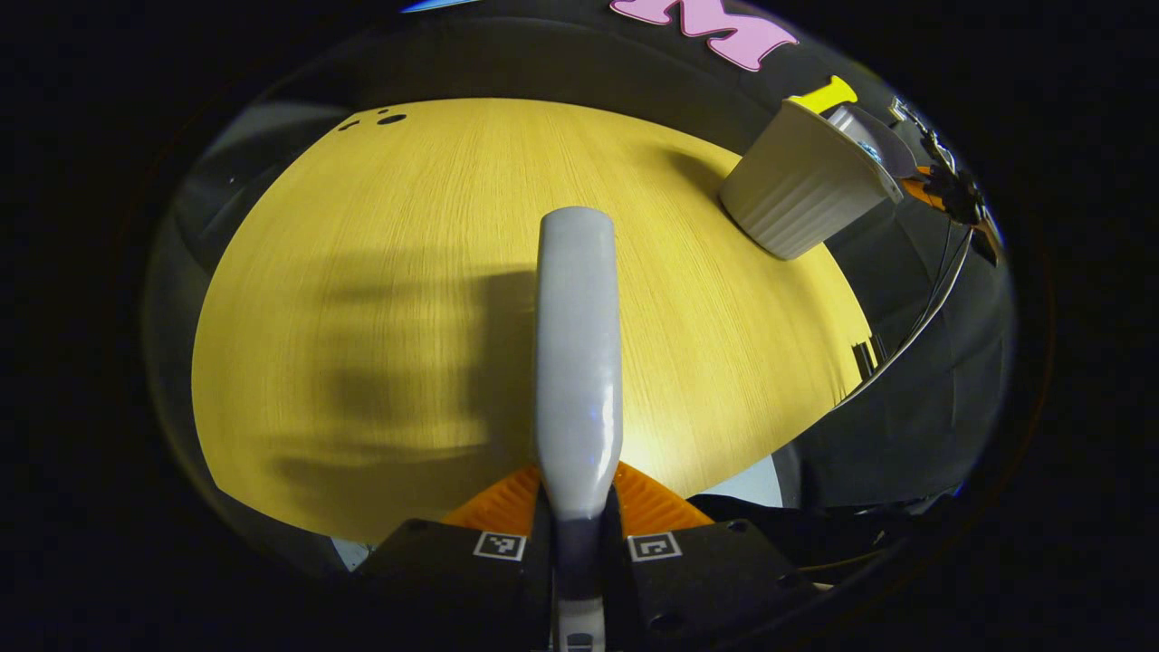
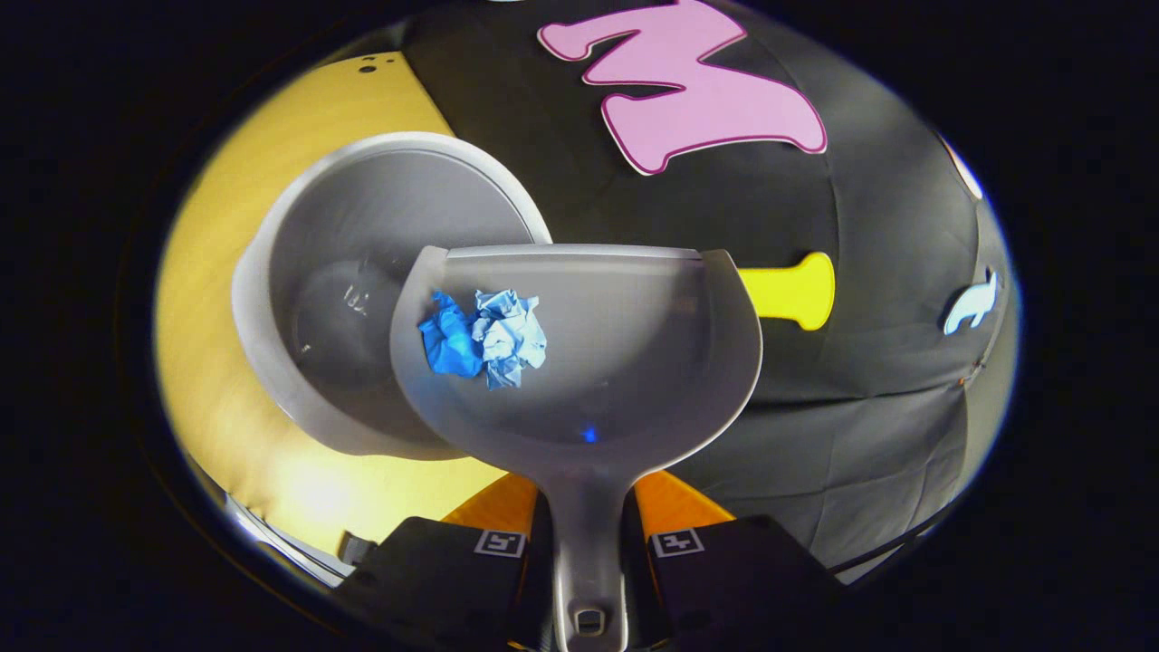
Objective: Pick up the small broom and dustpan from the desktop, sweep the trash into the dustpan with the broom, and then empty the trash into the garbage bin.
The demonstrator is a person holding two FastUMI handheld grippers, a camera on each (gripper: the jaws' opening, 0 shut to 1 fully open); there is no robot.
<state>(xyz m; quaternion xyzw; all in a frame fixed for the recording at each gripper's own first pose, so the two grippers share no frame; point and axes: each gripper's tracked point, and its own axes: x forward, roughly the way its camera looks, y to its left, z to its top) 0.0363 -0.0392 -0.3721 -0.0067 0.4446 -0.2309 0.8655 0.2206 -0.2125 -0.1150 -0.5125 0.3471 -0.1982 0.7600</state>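
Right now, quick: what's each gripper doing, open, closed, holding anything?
Left gripper: closed on the broom handle.
Right gripper: closed on the dustpan handle, paper trash in the pan.

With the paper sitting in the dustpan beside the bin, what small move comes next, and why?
Probably tip the dustpan forward over the bin: the crumpled blue paper lies in the pan, and the bin's open mouth sits just beyond its front edge. The right hand-held gripper clamps its handle.
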